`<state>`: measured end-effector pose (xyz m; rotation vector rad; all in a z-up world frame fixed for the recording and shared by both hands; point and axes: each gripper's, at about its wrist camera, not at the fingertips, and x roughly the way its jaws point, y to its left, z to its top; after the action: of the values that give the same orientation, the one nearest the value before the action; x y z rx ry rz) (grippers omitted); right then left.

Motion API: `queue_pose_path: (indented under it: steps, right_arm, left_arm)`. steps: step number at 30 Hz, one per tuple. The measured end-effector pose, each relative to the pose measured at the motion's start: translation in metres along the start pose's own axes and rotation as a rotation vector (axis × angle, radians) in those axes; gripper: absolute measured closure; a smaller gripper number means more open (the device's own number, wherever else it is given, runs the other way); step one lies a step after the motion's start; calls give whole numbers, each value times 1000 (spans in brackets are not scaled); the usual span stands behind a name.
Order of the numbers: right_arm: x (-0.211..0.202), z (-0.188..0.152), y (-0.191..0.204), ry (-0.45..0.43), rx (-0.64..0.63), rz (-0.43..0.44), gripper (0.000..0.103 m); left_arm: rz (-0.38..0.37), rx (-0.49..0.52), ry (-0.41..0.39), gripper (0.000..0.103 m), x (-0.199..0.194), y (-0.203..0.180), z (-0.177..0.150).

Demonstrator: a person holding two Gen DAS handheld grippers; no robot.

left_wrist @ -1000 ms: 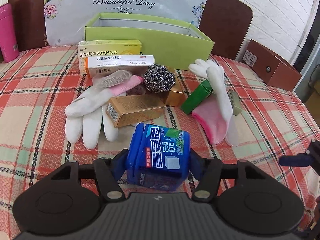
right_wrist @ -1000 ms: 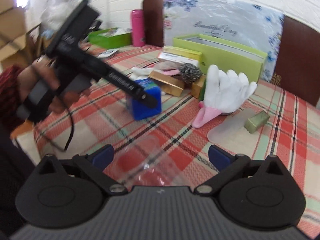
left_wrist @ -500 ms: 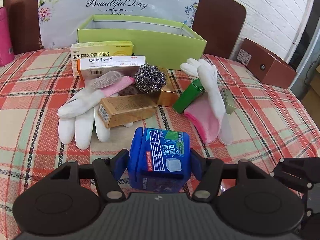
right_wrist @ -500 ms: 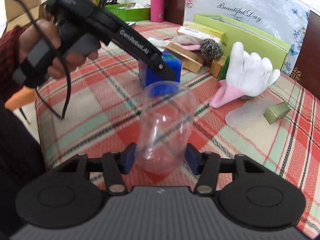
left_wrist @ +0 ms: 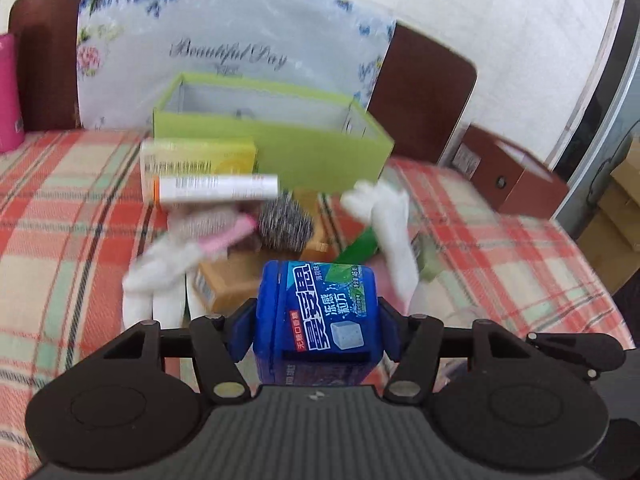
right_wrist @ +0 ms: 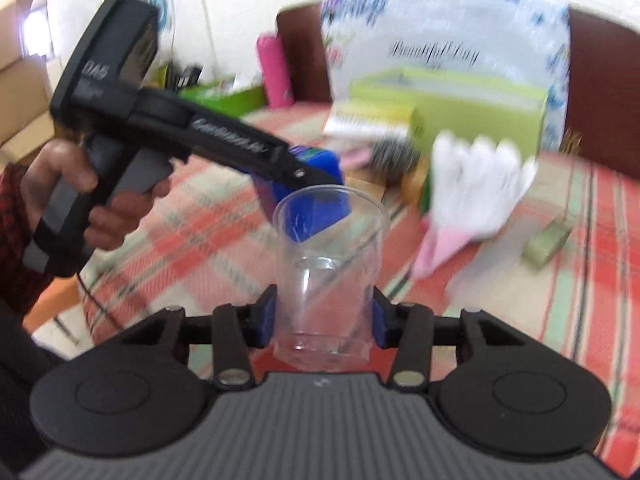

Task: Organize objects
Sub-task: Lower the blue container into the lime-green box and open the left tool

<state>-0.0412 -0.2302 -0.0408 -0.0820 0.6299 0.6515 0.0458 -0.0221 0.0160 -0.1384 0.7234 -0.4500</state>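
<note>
Left wrist view: blurred, looking over the checked counter [left_wrist: 60, 240] toward a pile of small goods.
Pink bottle [left_wrist: 10, 92]: at 9 o'clock, on the counter's far left edge.
White glove [left_wrist: 160, 276]: left of centre, fingers toward the camera, a pink-cuffed item lying across it.
Medicine cartons [left_wrist: 208, 176]: two stacked, at about 11 o'clock from the pile, just before the box.
Green box [left_wrist: 320, 152]: open-topped, at 12 o'clock, behind the pile; a flowered "Beautiful Day" bag [left_wrist: 228, 40] stands behind it.
Steel scourer [left_wrist: 286, 222]: centre of the pile, beside a gold carton [left_wrist: 228, 284].
Left claw [left_wrist: 316, 324]: part-way open, both blue pads pressed on the sides of a blue gum container [left_wrist: 320, 312], held clear of the counter.
Second white glove [left_wrist: 388, 224]: at 1 o'clock, draped over a green carton.
Brown box [left_wrist: 516, 176]: at 2 o'clock, off the counter's right side.
Right wrist view, left side: a hand [right_wrist: 80, 196] grips the left claw's handle at 9 o'clock.
Right claw [right_wrist: 324, 316]: jaws closing, with a clear plastic cup [right_wrist: 328, 264] upright between the pads, which touch its lower walls.
Small olive carton [right_wrist: 548, 242]: at 3 o'clock, lying alone on the counter.
</note>
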Motion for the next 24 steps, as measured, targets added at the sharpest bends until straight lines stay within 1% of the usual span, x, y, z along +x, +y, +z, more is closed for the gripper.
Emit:
queue_pose_path:
  steps: [6, 9, 13, 17, 20, 24]
  right_arm:
    - [-7, 51, -29, -173, 28, -119, 59]
    - [2, 80, -45, -216, 50, -217, 59]
    - [26, 113, -73, -231, 101, -315, 58]
    - [55, 138, -96, -228, 94, -394, 58]
    - [81, 148, -115, -208, 82, -467, 58]
    - [112, 157, -141, -173, 106, -492, 58]
  left_arm:
    - [-26, 17, -120, 40, -8, -11, 51]
    - [-28, -1, -166, 40, -2, -15, 76]
    - [-14, -36, -202, 40, 18, -17, 113]
    - [17, -73, -216, 40, 50, -13, 146]
    - [31, -100, -207, 40, 82, -5, 166]
    - [59, -135, -161, 40, 128, 8, 182]
